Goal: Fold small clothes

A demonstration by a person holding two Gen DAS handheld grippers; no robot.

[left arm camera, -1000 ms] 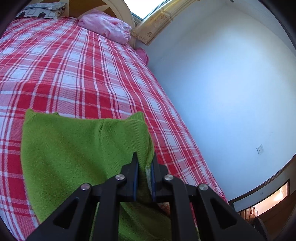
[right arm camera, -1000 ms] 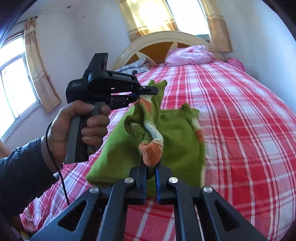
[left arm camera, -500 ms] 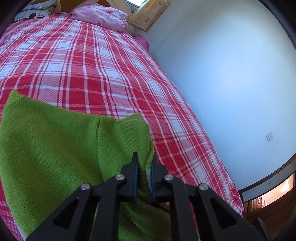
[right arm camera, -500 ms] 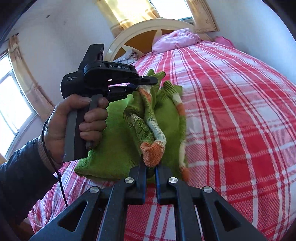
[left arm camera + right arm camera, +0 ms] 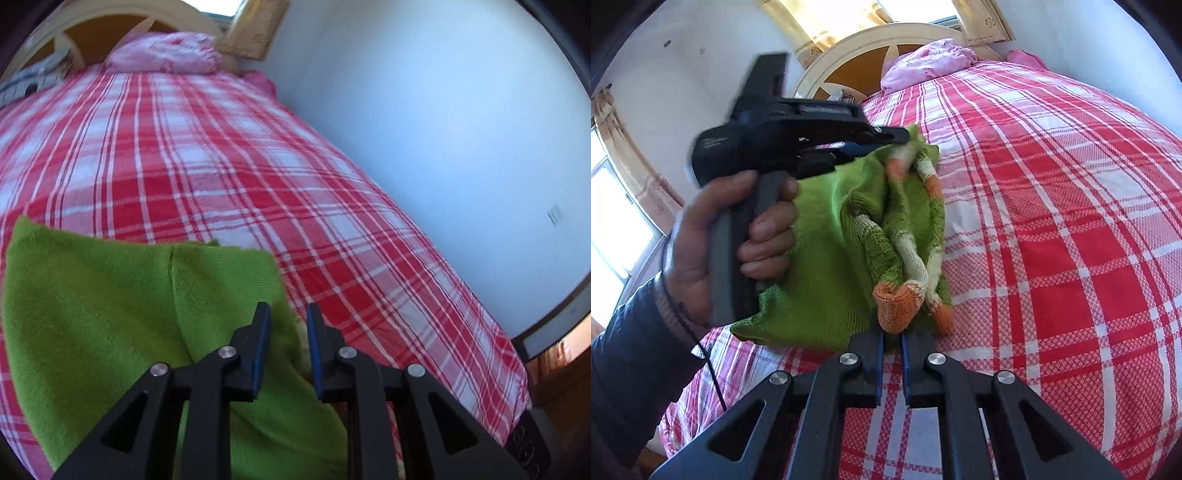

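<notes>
A small green knitted sweater (image 5: 110,317) with orange and white striped cuffs (image 5: 897,306) lies bunched on the red plaid bed (image 5: 229,177). My left gripper (image 5: 284,314) is open just above the sweater's right edge, with nothing between its fingers. In the right wrist view the left gripper (image 5: 886,144) hovers at the sweater's far end. My right gripper (image 5: 891,339) is nearly shut on the orange cuff at the sweater's near end.
A pink pillow (image 5: 927,62) and a cream headboard (image 5: 849,51) stand at the bed's far end. A white wall (image 5: 443,129) runs along the bed's right side. Curtained windows (image 5: 613,206) are on the left.
My left gripper has opened and let go of the sweater's edge. The sweater has come down from hanging onto the bed, with the right gripper still at the cuff.
</notes>
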